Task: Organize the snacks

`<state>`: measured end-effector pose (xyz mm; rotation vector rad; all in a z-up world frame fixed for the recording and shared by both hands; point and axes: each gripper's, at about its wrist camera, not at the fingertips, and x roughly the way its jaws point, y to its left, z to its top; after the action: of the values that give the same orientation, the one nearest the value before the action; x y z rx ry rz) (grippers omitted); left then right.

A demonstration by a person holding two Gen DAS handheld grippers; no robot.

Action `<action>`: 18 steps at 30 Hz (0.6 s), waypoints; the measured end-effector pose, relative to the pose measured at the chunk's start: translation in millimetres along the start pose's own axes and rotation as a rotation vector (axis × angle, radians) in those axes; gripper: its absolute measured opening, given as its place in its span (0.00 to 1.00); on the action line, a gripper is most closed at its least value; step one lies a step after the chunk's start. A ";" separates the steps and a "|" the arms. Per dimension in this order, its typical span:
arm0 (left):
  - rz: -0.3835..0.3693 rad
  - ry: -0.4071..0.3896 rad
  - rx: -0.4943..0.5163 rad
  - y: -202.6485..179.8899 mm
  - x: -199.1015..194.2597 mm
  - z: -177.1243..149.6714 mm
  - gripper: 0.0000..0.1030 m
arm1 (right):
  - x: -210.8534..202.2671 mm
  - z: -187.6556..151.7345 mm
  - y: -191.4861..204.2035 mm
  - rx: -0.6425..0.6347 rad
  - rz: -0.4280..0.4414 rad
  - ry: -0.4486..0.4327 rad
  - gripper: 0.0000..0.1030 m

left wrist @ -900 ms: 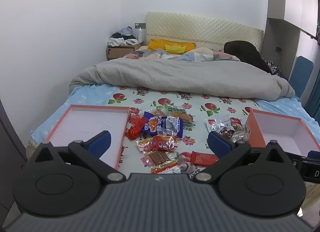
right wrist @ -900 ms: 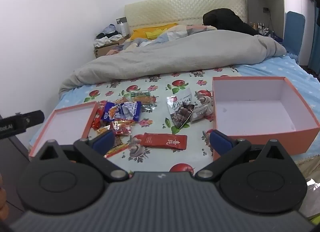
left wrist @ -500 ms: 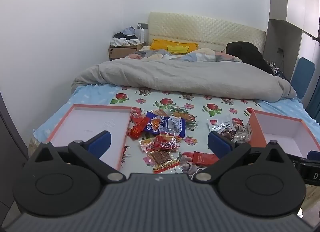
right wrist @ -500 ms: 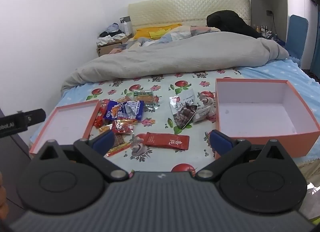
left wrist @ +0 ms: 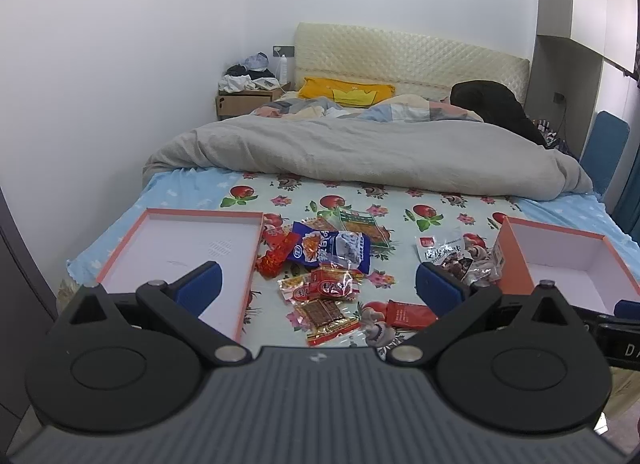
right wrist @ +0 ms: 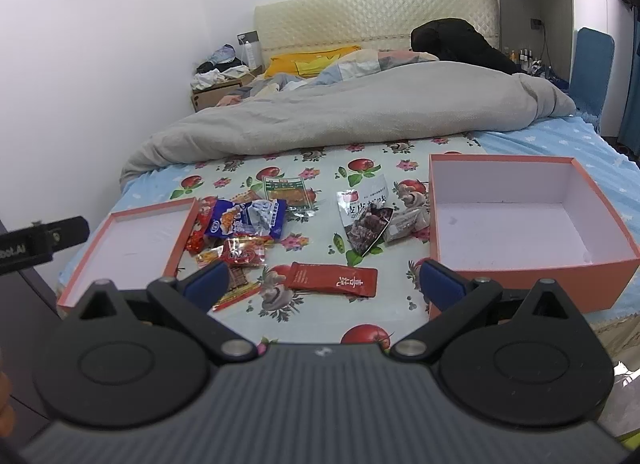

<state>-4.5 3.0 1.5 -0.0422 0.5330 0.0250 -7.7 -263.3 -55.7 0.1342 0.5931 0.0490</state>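
left gripper (left wrist: 318,288): we hold it spread wide, empty, above the bed's (left wrist: 460,199) near edge | right gripper (right wrist: 322,280): ours too, wide apart, nothing gripped | snacks (right wrist: 248,223): we see packets scattered on the fruit-print sheet between shallow orange lid (right wrist: 132,240) and deep orange box (right wrist: 532,272); red sachet (right wrist: 334,279) nearest

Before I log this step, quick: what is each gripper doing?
Left gripper: open, holding nothing, above the snack packets.
Right gripper: open, holding nothing.
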 end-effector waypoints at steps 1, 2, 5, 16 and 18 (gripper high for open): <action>-0.002 0.000 0.003 0.1 -0.6 0.4 1.00 | 0.1 0.5 0.1 0.001 -0.002 0.001 1.00; -0.003 0.001 0.003 1.6 0.2 0.3 1.00 | 0.2 0.4 -0.4 0.002 -0.001 0.004 1.00; -0.007 -0.001 0.003 0.6 0.4 0.0 1.00 | 0.4 0.3 0.1 0.008 0.002 0.015 1.00; -0.001 0.014 0.002 -1.8 3.7 -3.3 1.00 | 3.2 -2.1 3.5 -0.002 -0.008 0.025 1.00; 0.002 0.023 0.001 -2.2 5.5 -4.6 1.00 | 5.5 -3.7 3.3 -0.005 -0.009 0.033 1.00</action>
<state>-2.1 0.7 -5.2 -0.0407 0.5556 0.0264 -5.3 -259.1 -61.3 0.1263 0.6260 0.0445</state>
